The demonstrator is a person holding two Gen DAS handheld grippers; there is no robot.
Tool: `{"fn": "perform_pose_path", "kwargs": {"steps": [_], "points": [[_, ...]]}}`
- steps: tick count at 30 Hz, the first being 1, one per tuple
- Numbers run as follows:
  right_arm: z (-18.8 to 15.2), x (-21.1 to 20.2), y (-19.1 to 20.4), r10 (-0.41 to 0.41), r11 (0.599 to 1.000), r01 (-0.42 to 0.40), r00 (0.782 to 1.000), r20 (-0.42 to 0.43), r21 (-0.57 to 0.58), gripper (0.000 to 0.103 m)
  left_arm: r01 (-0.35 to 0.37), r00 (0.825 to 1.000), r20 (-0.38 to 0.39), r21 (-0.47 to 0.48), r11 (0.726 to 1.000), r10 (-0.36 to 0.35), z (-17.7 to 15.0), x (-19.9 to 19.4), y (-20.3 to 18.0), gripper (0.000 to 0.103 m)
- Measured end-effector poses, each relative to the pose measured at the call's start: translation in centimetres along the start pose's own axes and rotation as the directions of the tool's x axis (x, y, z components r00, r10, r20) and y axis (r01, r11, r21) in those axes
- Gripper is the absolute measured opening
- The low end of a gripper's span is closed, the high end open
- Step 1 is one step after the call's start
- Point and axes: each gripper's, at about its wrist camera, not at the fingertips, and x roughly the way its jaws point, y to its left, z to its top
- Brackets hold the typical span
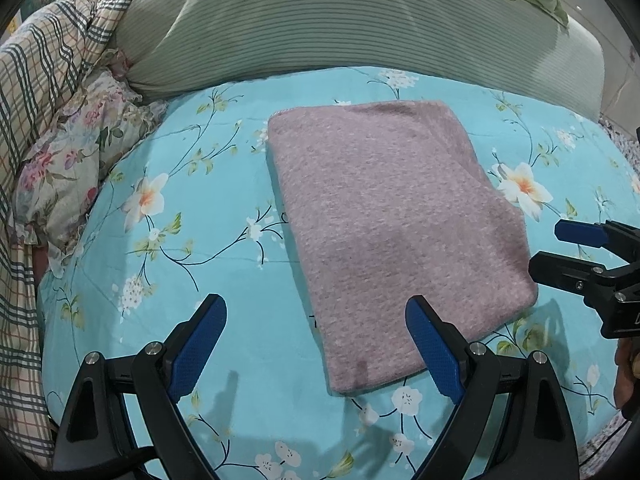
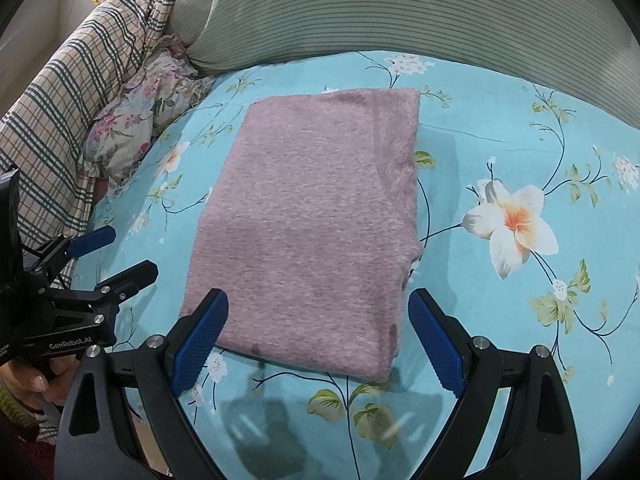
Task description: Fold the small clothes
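The left tool (image 1: 316, 344) hovers over the near edge of the bed with its two blue-padded fingers spread wide apart and nothing between them; its right finger (image 1: 434, 354) sits above the near corner of the folded cloth, though contact cannot be judged. The right tool (image 2: 318, 338) is likewise spread wide and empty, its left finger (image 2: 202, 340) over the near left corner of the same cloth and its right finger just beyond the cloth's near right corner. Each tool also shows at the edge of the other's view, fingers parted. The cloth (image 1: 396, 216), a mauve knitted piece folded into a tidy rectangle, lies flat in the middle of the bedsheet (image 1: 208, 248), its long sides running from near to far. The sheet is turquoise with white and orange flowers. Beyond the cloth, at the far side, lies a large pillow (image 1: 320, 20) with fine green stripes. To the far left a plaid blanket (image 1: 44, 72) is bunched up, with a flowered cushion (image 1: 76, 160) tucked beside it at the sheet's left edge. A hand (image 2: 36, 384) grips the handle of the left tool at the lower left of the right wrist view.
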Motion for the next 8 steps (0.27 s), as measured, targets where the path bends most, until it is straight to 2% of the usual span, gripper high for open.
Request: {"fn": "perform_pose_path", "kwargs": {"steps": [8], "points": [[0.6,0.6,-0.4,-0.016,1.0,0.016,1.0,0.004,0.002,0.092,-0.006,1.0,0.004,-0.034,0.999,0.006,0.8,0.7,1.1,0.092]]}}
